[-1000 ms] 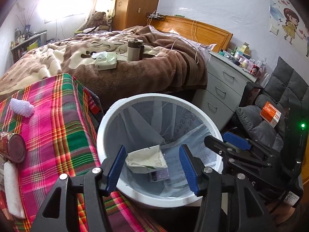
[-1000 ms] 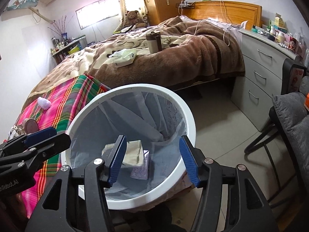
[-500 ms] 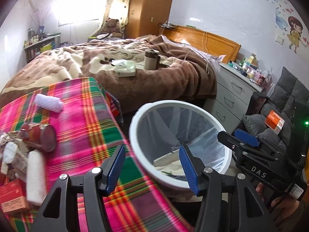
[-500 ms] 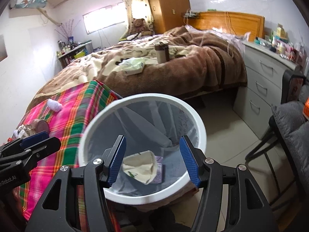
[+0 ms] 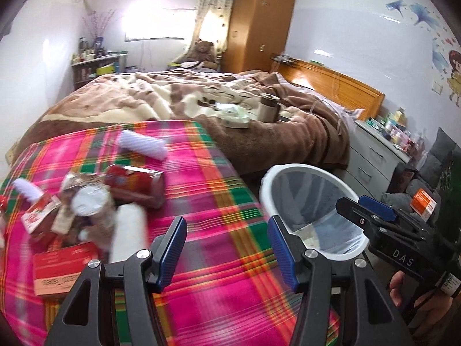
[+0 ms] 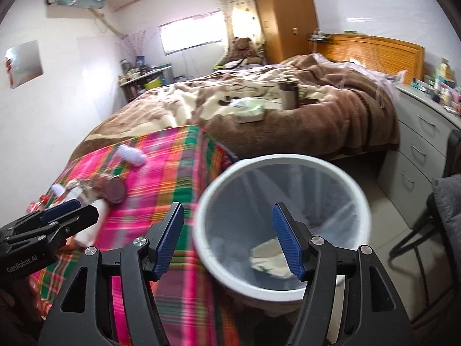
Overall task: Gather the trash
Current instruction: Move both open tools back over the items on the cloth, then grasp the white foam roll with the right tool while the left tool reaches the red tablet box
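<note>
Bedroom light falls on a table (image 5: 219,201) covered with a pink and green checked cloth, which stands beside a big bed (image 5: 173,106). Just next to the table edge stands a white trash bin (image 5: 266,186) with a thin liner, and a crumpled paper (image 6: 270,256) lies already at its bottom. The trash that remains is on the left part of the table: a red can (image 5: 135,183) on its side, a white roll (image 5: 128,232), a red box (image 5: 62,268), some wrappers, and a white ribbed piece (image 5: 142,144) farther back. The left gripper (image 5: 227,252) is wide open and holds nothing; it hangs above bare cloth, near the pile. The right gripper (image 6: 229,240) is also wide open and empty, above the near rim of the bin. The step in hand seems to be reaching for the next piece. It would be good to choose one piece at the edge of the pile, probably the white roll, and to close across its narrow side, so that the neighbours are not pushed off the table.
</note>
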Available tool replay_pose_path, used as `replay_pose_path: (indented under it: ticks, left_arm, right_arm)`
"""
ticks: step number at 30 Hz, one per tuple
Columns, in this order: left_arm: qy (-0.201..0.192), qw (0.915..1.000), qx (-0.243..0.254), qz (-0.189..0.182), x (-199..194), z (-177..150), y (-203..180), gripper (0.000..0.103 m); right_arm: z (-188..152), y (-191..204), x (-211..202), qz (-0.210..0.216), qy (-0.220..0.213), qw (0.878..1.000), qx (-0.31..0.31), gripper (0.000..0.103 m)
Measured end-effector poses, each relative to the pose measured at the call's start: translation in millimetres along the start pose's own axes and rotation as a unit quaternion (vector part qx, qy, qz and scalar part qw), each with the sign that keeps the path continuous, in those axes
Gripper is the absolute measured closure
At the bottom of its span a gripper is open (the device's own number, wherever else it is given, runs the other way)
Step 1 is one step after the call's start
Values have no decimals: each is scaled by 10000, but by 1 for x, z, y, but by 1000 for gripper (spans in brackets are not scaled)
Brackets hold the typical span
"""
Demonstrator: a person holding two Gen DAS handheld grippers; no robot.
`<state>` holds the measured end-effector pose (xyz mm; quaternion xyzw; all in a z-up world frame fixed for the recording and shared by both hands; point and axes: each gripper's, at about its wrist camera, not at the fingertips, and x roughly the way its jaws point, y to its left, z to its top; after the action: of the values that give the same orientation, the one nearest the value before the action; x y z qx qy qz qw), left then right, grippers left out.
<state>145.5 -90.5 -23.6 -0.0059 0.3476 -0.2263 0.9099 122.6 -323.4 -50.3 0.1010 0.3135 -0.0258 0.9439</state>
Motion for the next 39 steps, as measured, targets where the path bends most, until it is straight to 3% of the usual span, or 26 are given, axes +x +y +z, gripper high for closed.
replay_pose_path:
  ticks: [8, 12, 23, 35, 39]
  left_arm:
    - [-144, 9991, -143, 369, -29, -12, 49, 44]
    - [-214, 9984, -32, 519, -43, -21, 71, 36]
    - [-128, 9961, -255, 837, -61, -41, 131, 36]
    - [68, 9983, -163, 554, -47, -39, 178, 36]
    - [310, 9987, -92, 388, -33, -36, 188, 36]
  right_arm:
    - [-4, 41, 9, 385, 68, 9990, -219, 38]
    - [-7, 63, 15, 537, 144, 9979, -324, 38]
    - [-15, 106, 30, 839, 434, 9940, -554, 37]
    - [-18, 152, 59, 943, 769, 9894, -788, 37]
    - [-18, 161, 77, 964, 1095, 9857, -843, 37]
